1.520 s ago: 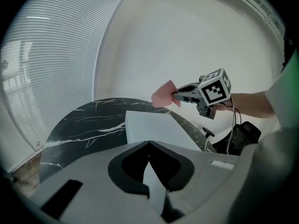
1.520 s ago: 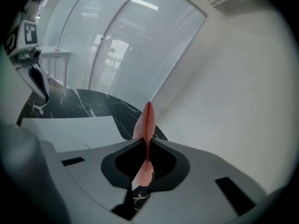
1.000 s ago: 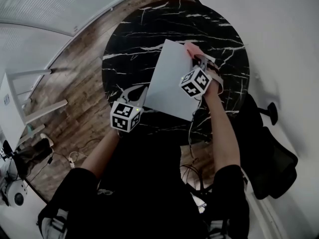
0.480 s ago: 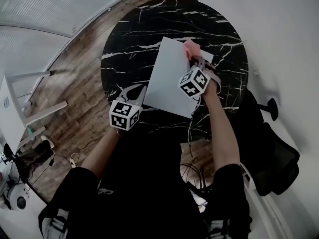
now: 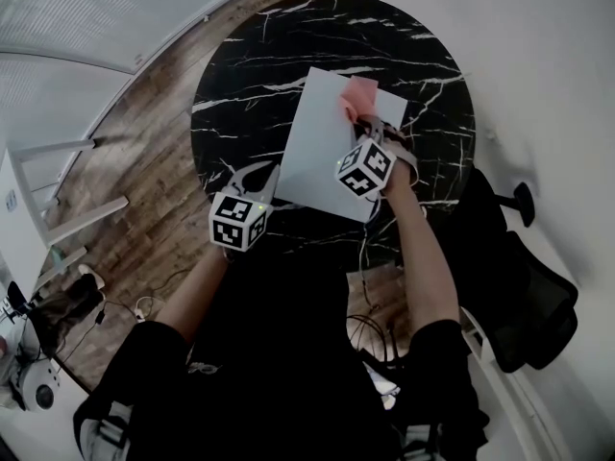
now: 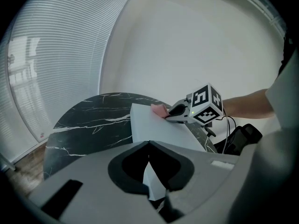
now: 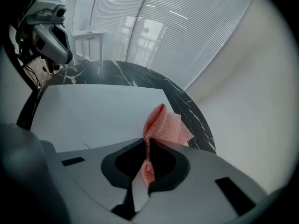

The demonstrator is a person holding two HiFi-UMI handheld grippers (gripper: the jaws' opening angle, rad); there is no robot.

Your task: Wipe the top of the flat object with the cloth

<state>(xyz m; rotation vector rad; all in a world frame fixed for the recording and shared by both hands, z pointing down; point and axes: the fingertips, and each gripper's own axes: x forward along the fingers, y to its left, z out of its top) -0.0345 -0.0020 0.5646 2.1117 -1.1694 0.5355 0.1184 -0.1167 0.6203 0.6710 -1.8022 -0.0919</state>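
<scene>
The right gripper pinched the pink cloth on the far right of the flat board. The left gripper clamped its near corner.

A round black table with thin white lines all over its top stands on a brown wooden floor. Only one thing lies right on the table: a flat white board, turned a bit so that its corners point toward the table's round edge. The board covers the middle of the table and the part near the person, and most of the bare black top shows on the left and far sides.
</scene>
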